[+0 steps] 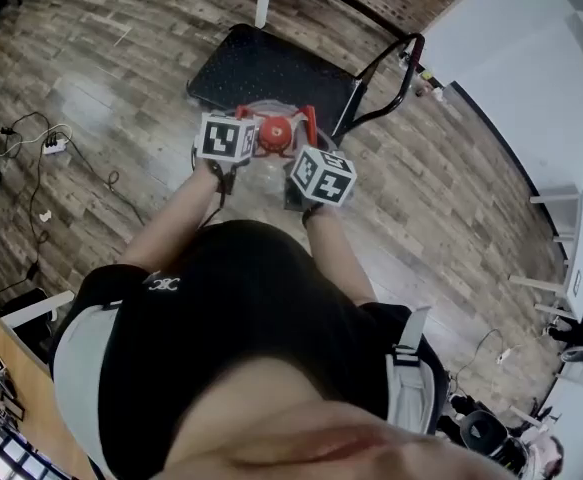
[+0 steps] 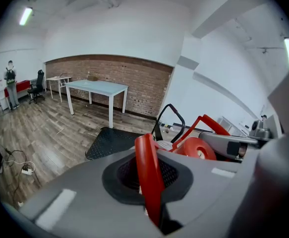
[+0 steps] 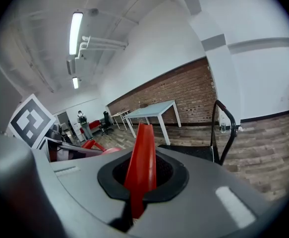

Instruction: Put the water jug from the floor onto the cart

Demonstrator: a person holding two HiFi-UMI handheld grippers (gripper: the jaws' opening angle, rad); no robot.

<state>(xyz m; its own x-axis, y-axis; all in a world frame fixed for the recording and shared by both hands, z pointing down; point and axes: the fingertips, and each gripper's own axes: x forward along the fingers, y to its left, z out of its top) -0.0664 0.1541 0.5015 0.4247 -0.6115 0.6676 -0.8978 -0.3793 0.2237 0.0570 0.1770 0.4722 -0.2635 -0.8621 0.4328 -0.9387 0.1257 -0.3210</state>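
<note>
1. Cart (image 1: pixel 261 68): the black platform deck lies flat on the wood floor ahead of me, with its push handle (image 1: pixel 396 68) raised at the right-hand end. The near deck edge is the side I judge the load must cross.

2. Water jug (image 1: pixel 293 116): it sits between the two grippers, at the near edge of the cart. No view shows whether its base is clear of the floor or over the deck. Its long axis runs roughly vertical, neck up, with the red cap (image 1: pixel 276 134) facing the head camera.

3. Left gripper (image 2: pixel 150 182): clenched on one limb of the red carry handle (image 2: pixel 145 155), which passes edge-on between the pads.

4. Right gripper (image 3: pixel 140 185): clenched likewise on the opposite limb of that handle.

5. Reason for the hold: I judge that one grip on each side of the cap shares the weight and keeps the neck from tipping. Both grippers point forward and downward at the cart, which suits carrying the jug onto the deck.
</note>
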